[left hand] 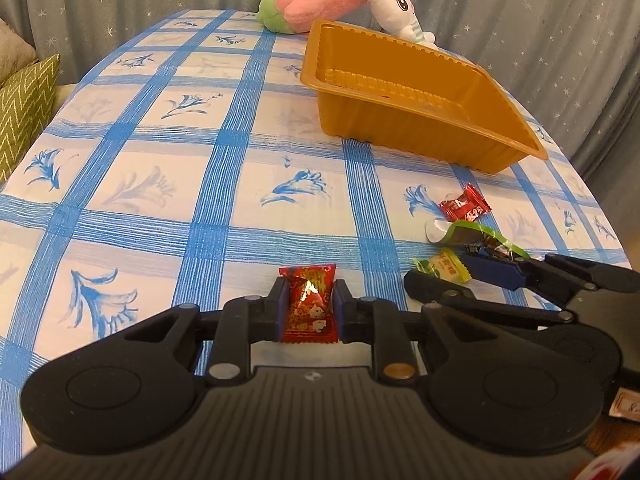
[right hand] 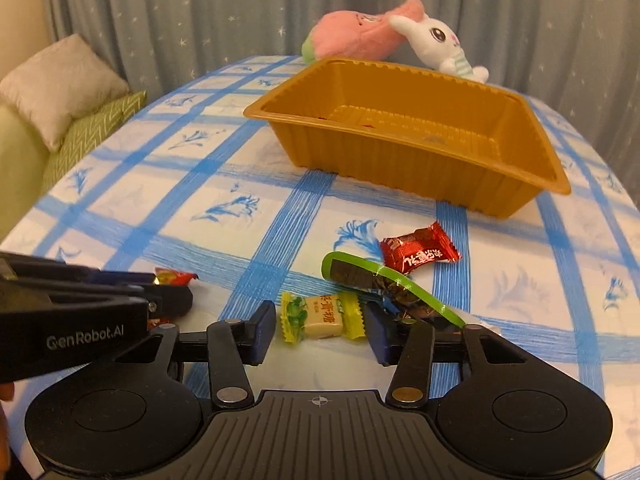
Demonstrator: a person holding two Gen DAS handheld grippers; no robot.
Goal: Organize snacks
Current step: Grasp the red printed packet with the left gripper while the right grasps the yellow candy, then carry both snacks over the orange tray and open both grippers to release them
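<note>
My left gripper [left hand: 309, 300] is shut on a red snack packet [left hand: 308, 312] just above the tablecloth. In the right wrist view the same left gripper [right hand: 172, 292] sits at the left edge, with the red packet [right hand: 176, 278] poking out. My right gripper [right hand: 320, 320] is open, low over the table. A yellow-green wrapped candy [right hand: 322, 316] lies between its fingers, and the wrapper ends reach almost to the pads. Beyond it lie a dark packet with a green edge [right hand: 384, 280] and a red candy [right hand: 418, 250]. The orange tray [right hand: 380, 168] stands behind them.
A pink plush [left hand: 320, 0] and a white bunny plush [left hand: 396, 8] lie behind the tray [left hand: 400, 128] at the table's far edge. Green and grey cushions [right hand: 60, 88] sit off the table's left side. A starred curtain hangs behind. The tablecloth [left hand: 160, 200] is blue-checked.
</note>
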